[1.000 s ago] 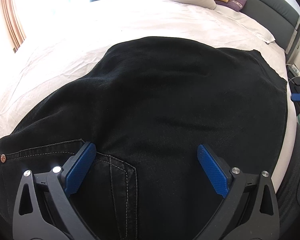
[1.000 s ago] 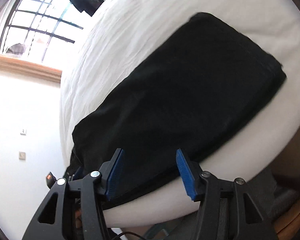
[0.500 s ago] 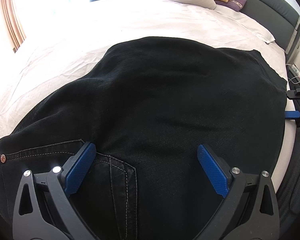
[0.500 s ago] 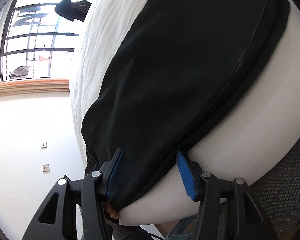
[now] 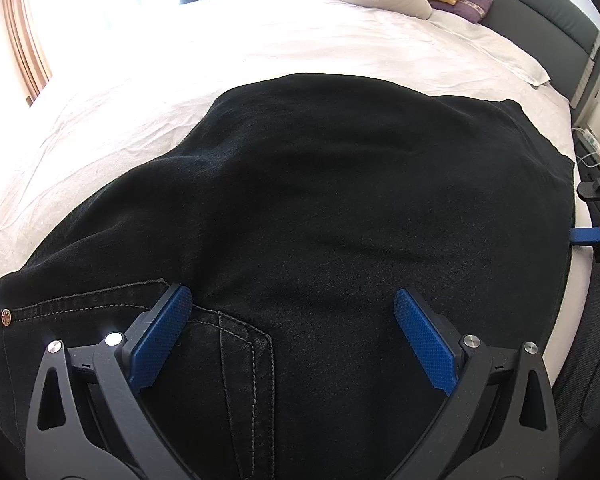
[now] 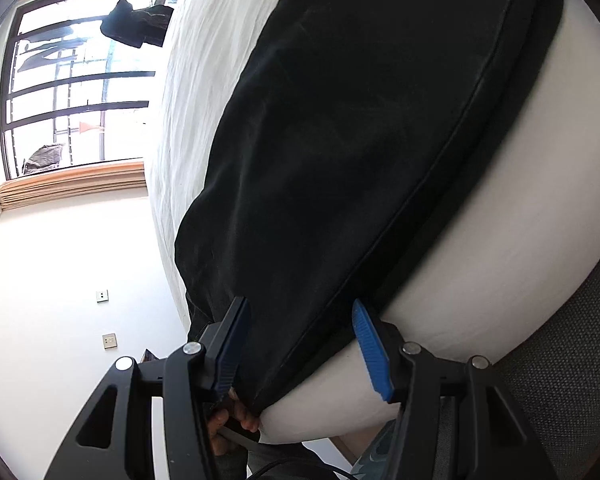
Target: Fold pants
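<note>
Pants (image 5: 340, 220) are lying between my right gripper's (image 6: 300, 344) open jaws, left gripper (image 5: 292, 332) also gaping, so I am risking pinching only one layer.

The left wrist camera looked steeply down from close above the black pants (image 5: 340, 220), facing across the white bed (image 5: 140, 92) toward its headboard (image 5: 540, 20). The right wrist camera sat low at the bed's edge, rolled sideways, facing a window (image 6: 72, 96); both views shared the pants.
</note>
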A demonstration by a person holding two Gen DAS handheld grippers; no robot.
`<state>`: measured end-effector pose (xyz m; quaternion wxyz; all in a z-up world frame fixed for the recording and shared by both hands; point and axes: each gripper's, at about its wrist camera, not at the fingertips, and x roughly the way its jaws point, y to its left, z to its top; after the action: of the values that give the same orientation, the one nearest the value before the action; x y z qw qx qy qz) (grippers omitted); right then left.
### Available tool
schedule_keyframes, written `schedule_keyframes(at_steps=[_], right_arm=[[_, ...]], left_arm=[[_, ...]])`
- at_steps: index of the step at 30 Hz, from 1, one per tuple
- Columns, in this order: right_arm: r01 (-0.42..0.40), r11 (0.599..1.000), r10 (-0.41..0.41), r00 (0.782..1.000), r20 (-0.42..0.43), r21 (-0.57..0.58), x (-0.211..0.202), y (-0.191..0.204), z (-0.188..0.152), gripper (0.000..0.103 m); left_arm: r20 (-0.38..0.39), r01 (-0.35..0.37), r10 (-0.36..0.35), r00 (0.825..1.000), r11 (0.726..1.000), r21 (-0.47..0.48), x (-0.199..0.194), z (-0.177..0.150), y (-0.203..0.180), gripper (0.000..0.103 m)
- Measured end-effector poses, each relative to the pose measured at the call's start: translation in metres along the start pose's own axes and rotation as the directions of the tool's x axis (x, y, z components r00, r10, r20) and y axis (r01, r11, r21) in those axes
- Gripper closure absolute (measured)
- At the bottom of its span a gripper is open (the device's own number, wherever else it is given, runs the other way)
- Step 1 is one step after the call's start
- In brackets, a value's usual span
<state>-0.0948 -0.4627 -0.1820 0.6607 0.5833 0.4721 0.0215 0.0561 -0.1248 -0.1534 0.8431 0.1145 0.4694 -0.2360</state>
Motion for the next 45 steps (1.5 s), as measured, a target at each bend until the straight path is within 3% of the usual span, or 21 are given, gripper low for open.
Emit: schedule_keyframes(at_steps=[3,5,7,9,15,20,26,28,30,32,33,34,36,38,39,41,43,45], right_arm=[[-0.015,1.000,0.015,1.000,0.012,0.007,0.006,0.000,0.002,0.047],[-0.015,1.000,0.015,1.000,0.021,0.004,0.008,0.000,0.004,0.054],[0.002,1.000,-0.002,1.000,0.031,-0.024,0.010,0.004,0.004,0.084],[0.024,0.999,-0.022,0.998,0.051,-0.034,0.005,0.003,0.003,0.097],[0.067,0.995,-0.060,0.994,0.091,-0.068,-0.005,0.005,-0.009,0.099],[0.112,0.993,-0.110,0.989,0.096,-0.023,-0.008,-0.011,-0.017,0.100],[0.067,0.997,-0.070,0.995,0.070,0.036,-0.004,-0.025,-0.009,0.100],[0.137,0.991,-0.137,0.988,0.077,0.004,-0.018,-0.017,-0.007,0.089],[0.245,0.969,-0.237,0.963,0.131,-0.046,-0.036,-0.001,-0.006,0.080],[0.319,0.944,-0.300,0.935,0.189,-0.082,-0.052,0.015,-0.003,0.079],[0.312,0.942,-0.282,0.935,0.212,-0.121,-0.056,0.026,-0.001,0.077],[0.267,0.949,-0.230,0.950,0.212,-0.170,-0.053,0.038,0.000,0.077],[0.170,0.957,-0.137,0.979,0.149,-0.236,-0.032,0.056,0.004,0.077],[0.095,0.958,-0.081,0.995,0.063,-0.269,-0.001,0.064,0.008,0.074],[0.084,0.963,-0.080,0.996,0.027,-0.256,0.014,0.059,0.010,0.072],[0.151,0.972,-0.157,0.987,-0.019,-0.182,0.036,0.035,0.015,0.070],[0.182,0.974,-0.185,0.983,-0.006,-0.136,0.031,0.011,0.016,0.103],[0.201,0.973,-0.200,0.980,0.018,-0.117,0.010,0.001,0.014,0.103]], left_arm=[[0.001,0.001,-0.001,1.000,1.000,-0.002,0.000,0.000,0.000,0.000],[0.000,0.000,0.000,1.000,1.000,-0.002,0.000,0.000,0.000,0.000],[0.000,0.000,0.000,1.000,1.000,-0.002,0.000,0.000,0.001,0.000],[0.000,-0.002,0.002,1.000,1.000,-0.002,0.000,0.000,0.000,0.000],[-0.001,-0.002,0.002,1.000,1.000,-0.002,0.000,0.000,0.001,0.000],[-0.002,-0.010,0.010,1.000,1.000,0.004,0.001,0.000,0.000,0.000],[-0.005,-0.015,0.015,1.000,1.000,0.006,0.001,0.002,0.000,0.000],[-0.005,-0.015,0.015,1.000,1.000,0.005,0.001,0.003,0.000,0.000],[-0.006,-0.020,0.020,1.000,1.000,0.007,0.002,0.004,-0.002,0.000],[-0.007,-0.023,0.023,1.000,1.000,0.008,0.003,0.005,-0.003,0.000],[-0.007,-0.024,0.024,1.000,1.000,0.007,0.003,0.005,-0.006,0.000],[-0.009,-0.024,0.024,1.000,1.000,0.008,0.003,0.005,-0.006,0.000],[-0.010,-0.025,0.026,1.000,1.000,0.008,0.003,0.006,-0.007,0.000],[-0.013,-0.024,0.024,1.000,1.000,0.007,0.004,0.007,-0.007,0.000],[-0.015,-0.023,0.024,1.000,1.000,0.007,0.004,0.007,-0.007,0.000],[-0.019,-0.020,0.020,1.000,1.000,0.010,0.004,0.008,-0.007,0.000],[-0.021,-0.012,0.012,1.000,1.000,0.012,0.004,0.008,-0.006,0.000],[-0.025,-0.005,0.005,1.000,1.000,0.008,0.003,0.009,-0.004,0.000]])
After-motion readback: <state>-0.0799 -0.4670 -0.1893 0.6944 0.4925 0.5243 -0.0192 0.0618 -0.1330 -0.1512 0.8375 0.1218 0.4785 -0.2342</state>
